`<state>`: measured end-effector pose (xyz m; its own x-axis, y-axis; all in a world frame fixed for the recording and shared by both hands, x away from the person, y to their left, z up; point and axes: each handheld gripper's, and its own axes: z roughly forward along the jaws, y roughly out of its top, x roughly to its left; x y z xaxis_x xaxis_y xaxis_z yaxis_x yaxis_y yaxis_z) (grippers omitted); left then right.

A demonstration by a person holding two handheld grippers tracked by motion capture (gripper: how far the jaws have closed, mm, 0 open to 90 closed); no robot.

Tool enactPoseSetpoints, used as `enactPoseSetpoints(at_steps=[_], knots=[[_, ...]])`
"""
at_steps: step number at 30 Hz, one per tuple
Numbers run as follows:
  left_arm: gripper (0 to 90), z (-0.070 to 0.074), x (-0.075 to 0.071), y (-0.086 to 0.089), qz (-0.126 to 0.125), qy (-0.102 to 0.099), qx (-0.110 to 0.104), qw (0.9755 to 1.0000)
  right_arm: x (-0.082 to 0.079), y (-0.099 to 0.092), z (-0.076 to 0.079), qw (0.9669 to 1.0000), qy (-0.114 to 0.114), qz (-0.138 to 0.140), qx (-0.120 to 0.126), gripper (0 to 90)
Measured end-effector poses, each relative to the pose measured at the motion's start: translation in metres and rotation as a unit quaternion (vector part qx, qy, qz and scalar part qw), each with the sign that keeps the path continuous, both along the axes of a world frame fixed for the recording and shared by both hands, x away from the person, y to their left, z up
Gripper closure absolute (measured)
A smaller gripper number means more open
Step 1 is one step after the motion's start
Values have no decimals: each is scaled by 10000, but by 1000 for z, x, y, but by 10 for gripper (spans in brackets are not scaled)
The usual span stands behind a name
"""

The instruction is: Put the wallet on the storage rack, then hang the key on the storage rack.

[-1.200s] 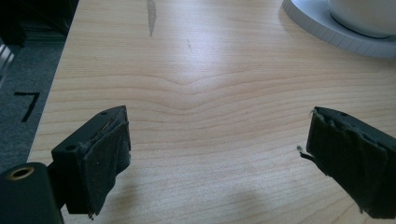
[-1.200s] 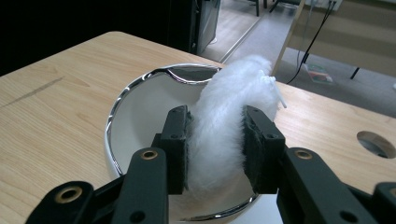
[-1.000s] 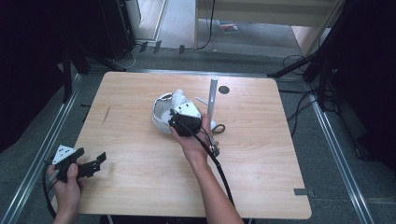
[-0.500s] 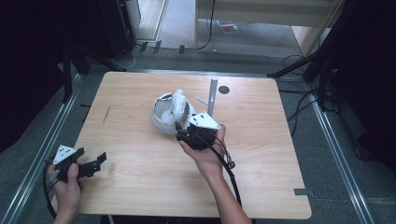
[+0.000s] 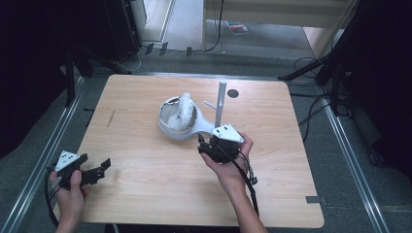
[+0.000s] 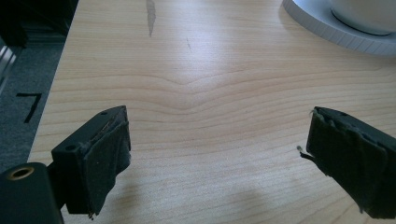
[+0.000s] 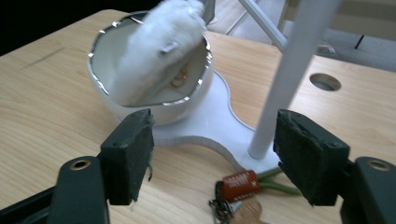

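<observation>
The right gripper [image 5: 210, 144] has been pulled back from the bowl [image 5: 178, 116], jaws wide and empty; fluffy white item [image 7: 156, 46] left inside. Left gripper [image 5: 92, 171] is parked, jaws wide, at desk [image 5: 145, 194] edge. Placement judged done.

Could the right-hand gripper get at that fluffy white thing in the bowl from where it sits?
Probably yes. The right gripper is open beside the white stand, facing the bowl. The fluffy white thing sticks up above the rim with nothing between; the white post stands off to one side.
</observation>
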<state>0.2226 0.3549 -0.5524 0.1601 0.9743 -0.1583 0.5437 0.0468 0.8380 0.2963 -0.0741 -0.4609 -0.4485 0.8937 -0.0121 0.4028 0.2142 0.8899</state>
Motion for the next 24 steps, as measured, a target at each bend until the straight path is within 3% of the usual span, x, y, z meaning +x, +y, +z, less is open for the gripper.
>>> enactPoseSetpoints(at_steps=[9,17,24], knots=[[70,0,0,0,-26,8,10,10000,8,-33,-14,9975,420,-540,175,320],[70,0,0,-1,-23,8,14,10000,14,-45,-25,9945,678,-776,167,330],[70,0,0,0,-26,7,12,10000,22,-55,-32,9900,1016,-949,256,417]])
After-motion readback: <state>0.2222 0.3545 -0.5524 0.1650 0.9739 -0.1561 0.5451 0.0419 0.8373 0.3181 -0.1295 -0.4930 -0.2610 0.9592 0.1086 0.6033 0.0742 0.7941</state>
